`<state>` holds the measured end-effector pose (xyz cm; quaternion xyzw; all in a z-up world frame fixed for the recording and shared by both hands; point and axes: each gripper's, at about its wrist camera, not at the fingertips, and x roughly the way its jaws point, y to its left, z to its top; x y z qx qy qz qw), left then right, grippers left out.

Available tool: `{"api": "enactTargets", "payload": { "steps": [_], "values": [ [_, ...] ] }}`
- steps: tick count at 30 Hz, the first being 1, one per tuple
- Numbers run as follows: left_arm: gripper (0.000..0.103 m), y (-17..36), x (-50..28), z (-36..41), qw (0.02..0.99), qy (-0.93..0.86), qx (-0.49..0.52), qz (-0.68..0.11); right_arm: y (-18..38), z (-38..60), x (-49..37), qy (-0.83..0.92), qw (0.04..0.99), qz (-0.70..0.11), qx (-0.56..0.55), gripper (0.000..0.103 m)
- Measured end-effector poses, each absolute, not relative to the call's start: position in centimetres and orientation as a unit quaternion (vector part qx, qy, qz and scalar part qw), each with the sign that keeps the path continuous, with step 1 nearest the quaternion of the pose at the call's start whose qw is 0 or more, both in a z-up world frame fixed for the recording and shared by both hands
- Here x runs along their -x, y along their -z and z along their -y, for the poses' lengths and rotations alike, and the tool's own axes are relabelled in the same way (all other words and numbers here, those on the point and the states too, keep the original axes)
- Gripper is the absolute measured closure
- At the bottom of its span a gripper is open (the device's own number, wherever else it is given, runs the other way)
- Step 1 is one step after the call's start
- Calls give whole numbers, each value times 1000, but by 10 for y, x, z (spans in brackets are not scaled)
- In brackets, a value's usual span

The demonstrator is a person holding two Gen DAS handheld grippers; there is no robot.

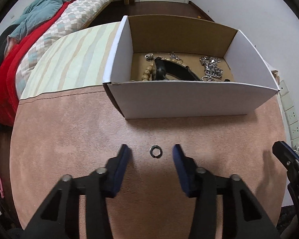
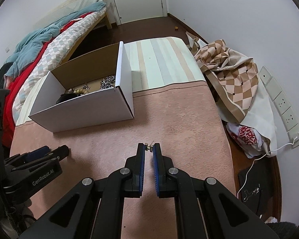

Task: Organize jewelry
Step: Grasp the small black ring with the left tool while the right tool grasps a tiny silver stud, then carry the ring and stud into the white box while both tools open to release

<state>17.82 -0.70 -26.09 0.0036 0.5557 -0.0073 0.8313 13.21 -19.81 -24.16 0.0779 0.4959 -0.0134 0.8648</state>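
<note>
The left gripper (image 1: pixel 149 152) stands wide, straddling a small dark ring (image 1: pixel 155 152) on the pink cloth (image 1: pixel 69 139), lined up to pinch it; the right gripper (image 2: pixel 149 149) pinches a tiny gold earring (image 2: pixel 149 147), presumably bound for the white box (image 2: pixel 85 107) of jewelry beyond

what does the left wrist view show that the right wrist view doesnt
Only the left wrist view shows the small dark ring on the pink mat, between the open fingers of the left claw. Only the right wrist view shows the small earring pinched in the right claw, plus the checkered cloth. Both show the white box of jewelry, the pink mat and the bed.
</note>
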Motion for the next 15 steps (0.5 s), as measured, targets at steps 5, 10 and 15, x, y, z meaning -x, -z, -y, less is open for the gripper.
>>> {"api": "enactTargets", "payload": {
  "steps": [5, 10, 15],
  "values": [
    [92, 259, -175, 10, 832, 14, -5, -554, 239, 200, -131, 18, 866, -492, -80, 94],
    [93, 255, -165, 15, 835, 24, -5, -550, 233, 202, -130, 17, 870, -486, -83, 94],
    [93, 244, -155, 17, 838, 29, 3, -545, 222, 201, -128, 13, 874, -477, -88, 94]
  ]
}}
